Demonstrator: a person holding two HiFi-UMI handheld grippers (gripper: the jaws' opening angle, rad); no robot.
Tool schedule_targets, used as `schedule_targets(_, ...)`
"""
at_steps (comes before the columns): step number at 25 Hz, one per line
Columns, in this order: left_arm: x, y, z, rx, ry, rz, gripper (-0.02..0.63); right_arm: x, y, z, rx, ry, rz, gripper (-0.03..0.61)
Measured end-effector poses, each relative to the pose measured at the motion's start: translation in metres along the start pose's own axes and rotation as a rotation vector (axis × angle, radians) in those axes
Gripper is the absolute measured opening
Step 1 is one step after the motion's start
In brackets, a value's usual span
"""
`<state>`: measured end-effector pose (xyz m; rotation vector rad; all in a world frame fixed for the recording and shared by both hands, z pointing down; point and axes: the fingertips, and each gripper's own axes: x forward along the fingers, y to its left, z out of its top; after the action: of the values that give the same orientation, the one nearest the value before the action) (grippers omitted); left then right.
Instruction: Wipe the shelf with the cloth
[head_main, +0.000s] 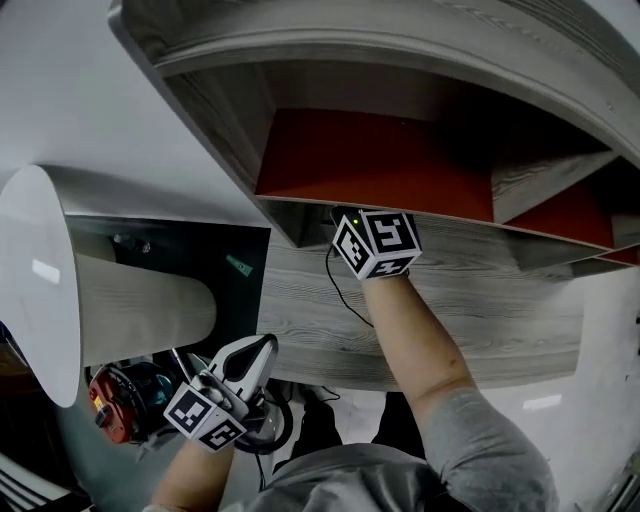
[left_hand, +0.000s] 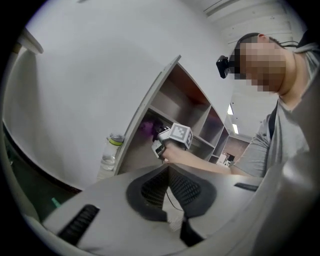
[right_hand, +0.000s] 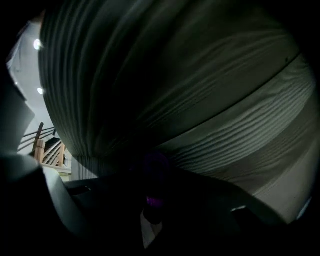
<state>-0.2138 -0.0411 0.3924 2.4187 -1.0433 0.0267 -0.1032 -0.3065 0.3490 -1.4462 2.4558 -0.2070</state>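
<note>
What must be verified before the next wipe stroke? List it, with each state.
1. Grip: purple cloth sits in the right gripper tongs: ok.
2. Reach: right gripper is inside a shelf compartment: ok.
3. Contact: purple cloth pressed on the shelf board: cannot tell, too dark.
4. Spare hand: left gripper tongs shut, empty, held low away from the shelf: ok.
5. Obstacle: bottle stands outside the shelf's side panel, apart from the right gripper: ok.

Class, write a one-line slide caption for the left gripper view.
Left gripper, shut and empty, faces the right gripper holding a purple cloth inside the shelf.
</note>
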Motion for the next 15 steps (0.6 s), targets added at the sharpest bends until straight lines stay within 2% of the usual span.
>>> schedule_targets(4,0.043,-0.030,0.002,0.020,0.028,-0.043,0.011,-0.066,-0.075,0.049,-0.060,-0.068,-0.082,0.063)
schedule_targets(7,0.082,-0.061,-0.001,0.031,0.052,-0.092,0.011,-0.125,-0.147,0.080,-0.106,-0.089,-0.183,0.063)
schedule_targets(10,0.120,-0.096,-0.008,0.047,0.080,-0.149,0.012,-0.187,-0.224,0.112,-0.122,-0.129,-0.327,0.063)
schedule_targets(15,0.163,-0.143,-0.019,0.081,0.132,-0.225,0.012,-0.279,-0.328,0.154,-0.056,-0.218,-0.609,0.061)
